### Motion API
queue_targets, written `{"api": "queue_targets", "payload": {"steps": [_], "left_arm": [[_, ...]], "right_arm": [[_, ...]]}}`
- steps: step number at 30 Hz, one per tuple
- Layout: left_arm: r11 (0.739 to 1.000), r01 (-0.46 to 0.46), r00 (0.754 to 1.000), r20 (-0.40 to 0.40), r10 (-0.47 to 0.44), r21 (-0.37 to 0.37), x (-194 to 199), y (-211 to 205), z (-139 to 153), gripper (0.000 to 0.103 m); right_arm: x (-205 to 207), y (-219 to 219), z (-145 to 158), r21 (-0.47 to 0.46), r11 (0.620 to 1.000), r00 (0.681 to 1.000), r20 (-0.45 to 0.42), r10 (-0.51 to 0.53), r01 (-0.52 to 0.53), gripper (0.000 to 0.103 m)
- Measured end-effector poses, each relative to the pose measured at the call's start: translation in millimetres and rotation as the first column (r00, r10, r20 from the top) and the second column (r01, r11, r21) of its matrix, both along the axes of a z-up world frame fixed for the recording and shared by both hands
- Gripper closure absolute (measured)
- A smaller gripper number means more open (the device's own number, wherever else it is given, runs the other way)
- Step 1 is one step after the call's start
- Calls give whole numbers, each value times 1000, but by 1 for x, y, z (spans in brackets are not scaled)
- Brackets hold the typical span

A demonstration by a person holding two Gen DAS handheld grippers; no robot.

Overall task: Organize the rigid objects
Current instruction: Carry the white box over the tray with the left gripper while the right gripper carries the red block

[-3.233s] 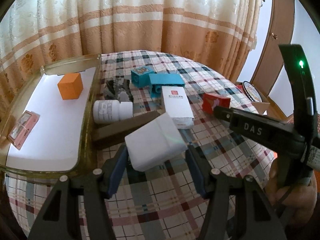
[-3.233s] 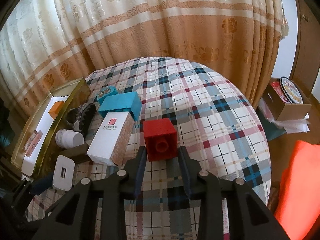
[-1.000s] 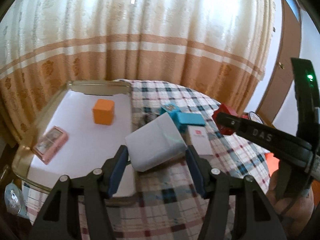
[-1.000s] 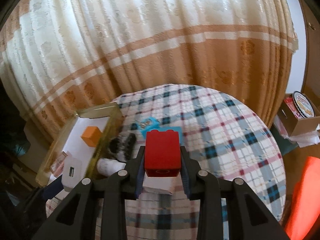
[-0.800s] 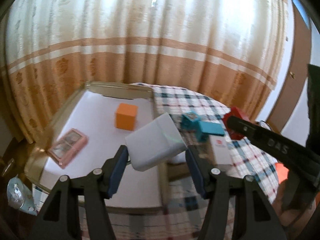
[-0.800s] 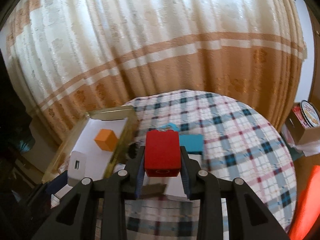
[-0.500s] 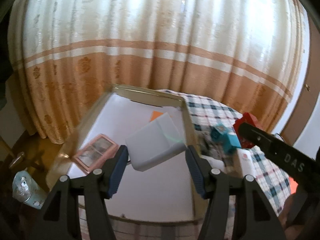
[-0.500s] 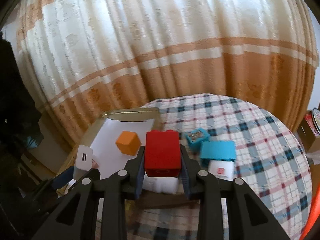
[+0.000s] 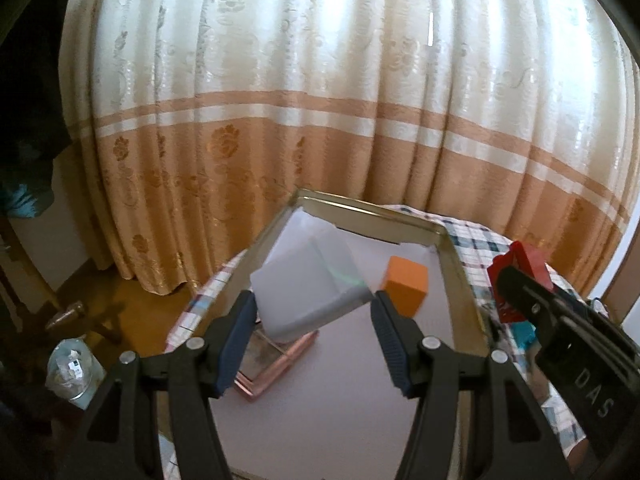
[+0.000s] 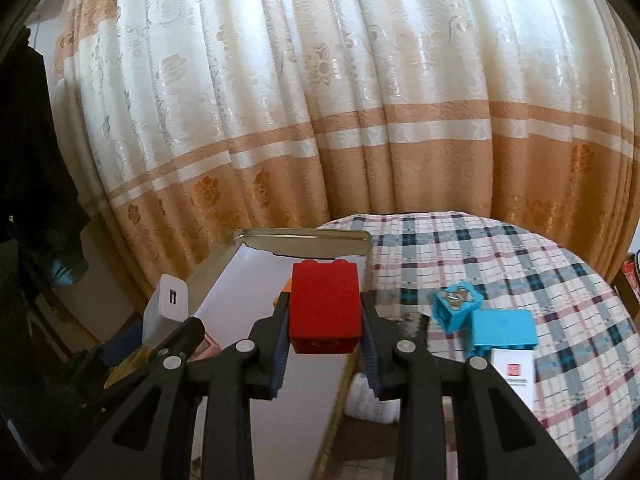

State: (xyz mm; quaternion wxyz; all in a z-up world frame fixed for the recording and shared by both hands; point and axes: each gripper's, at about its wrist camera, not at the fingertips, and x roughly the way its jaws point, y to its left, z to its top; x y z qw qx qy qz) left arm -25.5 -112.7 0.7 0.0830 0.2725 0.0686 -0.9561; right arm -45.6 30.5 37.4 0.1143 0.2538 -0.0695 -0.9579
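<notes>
My left gripper [image 9: 312, 320] is shut on a white charger block [image 9: 308, 288] and holds it above the gold-rimmed tray [image 9: 372, 216] with a white liner. An orange cube [image 9: 404, 290] and a pink flat case [image 9: 276, 364] lie in the tray. My right gripper [image 10: 325, 332] is shut on a red brick [image 10: 325, 312], held above the tray's right rim [image 10: 304, 236]. The white charger [image 10: 168, 304] and the left gripper show at the left of the right wrist view. The red brick [image 9: 520, 268] shows at the right of the left wrist view.
On the plaid tablecloth [image 10: 520, 264] right of the tray lie a small blue box [image 10: 456, 308], a larger blue box [image 10: 502, 328], a white carton [image 10: 512, 376] and a white bottle [image 10: 372, 400]. A curtain [image 10: 360, 120] hangs behind. A jar [image 9: 72, 372] stands on the floor.
Both grippers have swung left with their loads, from over the tablecloth to over the tray. The tray now fills the middle of both views.
</notes>
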Motion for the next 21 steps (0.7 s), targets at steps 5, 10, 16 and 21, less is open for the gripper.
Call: {"api": "queue_targets", "payload": {"steps": [5,10,16,21], "left_arm": [[1000,-28,999,16,28,1,-4,-8,-7,44],[999,-45,999,29,45,8,-8,-13,-12,44],[999,-52,998,29,52,4,-12,-16,-13,44],[998,-58,998,28,58,13,-15,-19,-13,44]], "right_arm": [[-3,-15,-6,33,999,1000,-28,8,-7,69],[-1,-20,-12,62,998,999,-49,12,-9,69],[-5,-23,-21,84,996,999,-30,23,-20,69],[-4,-28,-24,113,993,999,-44,26,-21,69]]}}
